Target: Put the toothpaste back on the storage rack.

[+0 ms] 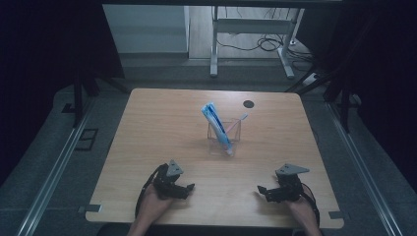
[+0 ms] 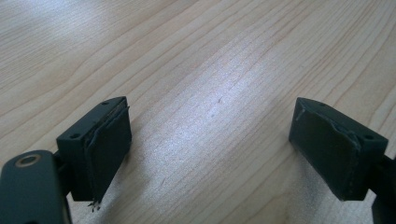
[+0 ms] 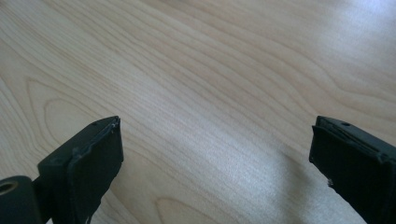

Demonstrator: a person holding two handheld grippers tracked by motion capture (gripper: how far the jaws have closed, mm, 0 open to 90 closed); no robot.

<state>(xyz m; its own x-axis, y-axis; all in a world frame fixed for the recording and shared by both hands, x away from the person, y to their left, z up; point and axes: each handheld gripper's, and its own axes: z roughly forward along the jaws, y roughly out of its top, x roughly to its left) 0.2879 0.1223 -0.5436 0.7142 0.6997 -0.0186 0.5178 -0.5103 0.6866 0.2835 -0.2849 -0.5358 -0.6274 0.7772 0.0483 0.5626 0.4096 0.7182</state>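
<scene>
A clear square holder (image 1: 223,139) stands near the middle of the wooden table (image 1: 157,123). A blue and white tube (image 1: 215,122) leans in it toward the upper left, and a thin pink-handled stick (image 1: 235,123) leans to the right. My left gripper (image 1: 191,189) rests at the front left, pointing right, open with nothing between its jaws. My right gripper (image 1: 260,190) rests at the front right, pointing left, open as well. In the left gripper view the gripper (image 2: 210,149) spans bare wood. The right gripper view shows that gripper (image 3: 215,163) over bare wood too.
A small black disc (image 1: 249,103) lies on the table near the far edge, right of centre. Beyond the table stand a white desk frame (image 1: 253,29) with cables on the floor. Metal rails (image 1: 54,167) run along both sides of the table.
</scene>
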